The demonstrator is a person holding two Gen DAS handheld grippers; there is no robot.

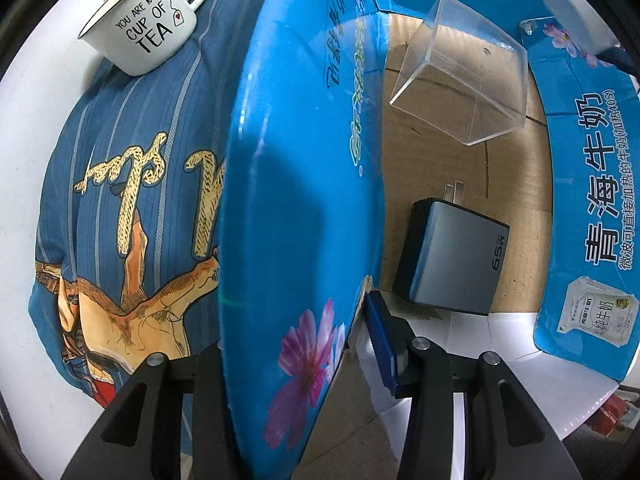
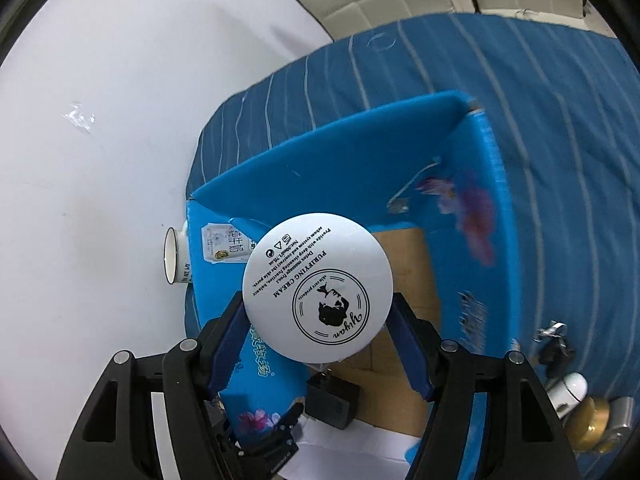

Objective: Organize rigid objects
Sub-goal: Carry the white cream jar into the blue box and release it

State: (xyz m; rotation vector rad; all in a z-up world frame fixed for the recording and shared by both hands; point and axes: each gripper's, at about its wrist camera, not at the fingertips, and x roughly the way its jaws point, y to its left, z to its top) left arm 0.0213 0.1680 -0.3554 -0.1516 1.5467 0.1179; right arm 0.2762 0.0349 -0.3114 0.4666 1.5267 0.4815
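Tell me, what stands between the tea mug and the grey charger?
The blue box wall, pinched by the left tongs, separates mug from charger; left wrist view.

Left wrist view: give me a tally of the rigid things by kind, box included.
White enamel mug with black lettering: 1
Clear square plastic container: 1
Grey 65W wall charger: 1
White round cream jar: 1
Blue printed cardboard box: 1
Total: 5
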